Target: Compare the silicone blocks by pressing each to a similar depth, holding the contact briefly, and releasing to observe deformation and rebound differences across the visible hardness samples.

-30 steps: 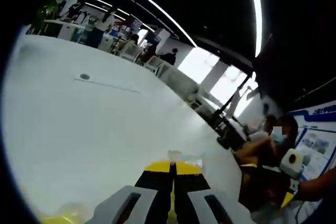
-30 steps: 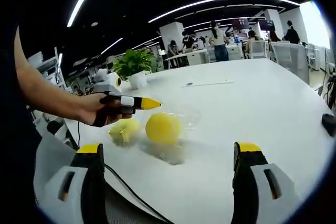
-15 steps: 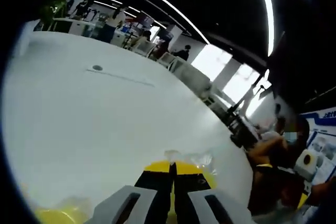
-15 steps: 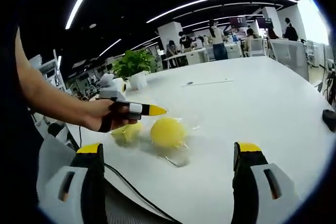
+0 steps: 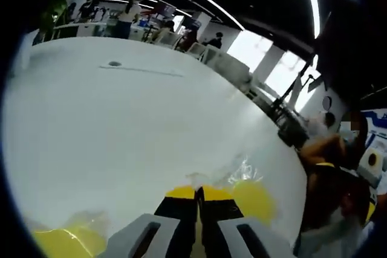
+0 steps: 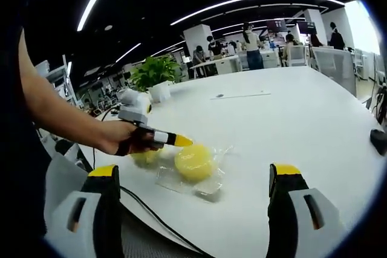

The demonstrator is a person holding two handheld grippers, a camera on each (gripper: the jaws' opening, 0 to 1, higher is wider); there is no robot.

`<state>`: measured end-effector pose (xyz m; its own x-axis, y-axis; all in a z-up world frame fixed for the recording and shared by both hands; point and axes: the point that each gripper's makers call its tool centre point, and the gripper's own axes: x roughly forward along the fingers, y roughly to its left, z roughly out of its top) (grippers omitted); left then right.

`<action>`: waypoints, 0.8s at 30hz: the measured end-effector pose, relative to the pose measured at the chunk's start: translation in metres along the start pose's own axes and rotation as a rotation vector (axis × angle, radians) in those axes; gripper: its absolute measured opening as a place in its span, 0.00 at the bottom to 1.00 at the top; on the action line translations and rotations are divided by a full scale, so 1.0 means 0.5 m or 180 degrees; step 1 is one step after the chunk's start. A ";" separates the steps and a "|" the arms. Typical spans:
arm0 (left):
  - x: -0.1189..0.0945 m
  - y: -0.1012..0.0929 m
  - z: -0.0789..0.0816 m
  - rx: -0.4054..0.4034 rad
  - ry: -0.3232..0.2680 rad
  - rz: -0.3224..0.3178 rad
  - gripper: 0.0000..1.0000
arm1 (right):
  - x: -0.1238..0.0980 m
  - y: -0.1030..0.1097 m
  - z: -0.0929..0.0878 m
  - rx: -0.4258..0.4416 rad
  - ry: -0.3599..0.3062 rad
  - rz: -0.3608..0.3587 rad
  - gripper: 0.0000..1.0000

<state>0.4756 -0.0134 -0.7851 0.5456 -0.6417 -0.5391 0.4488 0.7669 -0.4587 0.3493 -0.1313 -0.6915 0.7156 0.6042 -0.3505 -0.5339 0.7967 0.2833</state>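
A round yellow silicone block (image 6: 195, 163) in clear plastic wrap lies on the white table (image 6: 290, 119). A second, paler yellow block (image 6: 145, 157) sits just to its left, partly hidden behind a hand. My left gripper (image 6: 181, 141), held in that hand, is shut, its yellow tip at the round block's upper left edge; I cannot tell whether it touches. In the left gripper view, the shut left gripper (image 5: 198, 193) has the wrapped block (image 5: 254, 200) to its right and the other block (image 5: 66, 243) at lower left. My right gripper (image 6: 194, 171) is open, short of the blocks.
A potted plant (image 6: 154, 75) stands at the table's far left. A black cable (image 6: 142, 211) runs along the near table edge. A dark object (image 6: 380, 141) lies at the right edge. Desks and people fill the background beyond the table.
The left gripper has come down from above the blocks to the round block's upper edge. The right gripper has stayed open and nearly still.
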 end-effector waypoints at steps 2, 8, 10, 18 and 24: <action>-0.001 0.006 -0.002 0.0319 0.0056 0.0039 0.01 | 0.000 0.000 0.000 0.0010 -0.0001 0.0004 0.96; 0.005 0.010 0.003 0.0372 0.0146 0.0079 0.09 | 0.006 0.002 -0.003 0.0030 0.0030 0.0028 0.96; 0.000 0.017 0.010 0.0397 0.0145 0.0104 0.21 | 0.008 0.003 0.000 0.0017 0.0026 0.0039 0.96; -0.054 -0.010 0.098 0.0734 -0.0359 -0.0153 0.81 | 0.015 -0.005 0.002 0.0003 0.0040 0.0046 0.96; -0.136 -0.011 0.125 0.0845 -0.0491 -0.0324 0.95 | 0.027 -0.012 0.011 -0.0043 0.0037 0.0048 0.96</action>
<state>0.4803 0.0264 -0.7017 0.5800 -0.7220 -0.3772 0.6645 0.6872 -0.2936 0.3648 -0.1281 -0.6933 0.7023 0.6161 -0.3566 -0.5506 0.7876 0.2766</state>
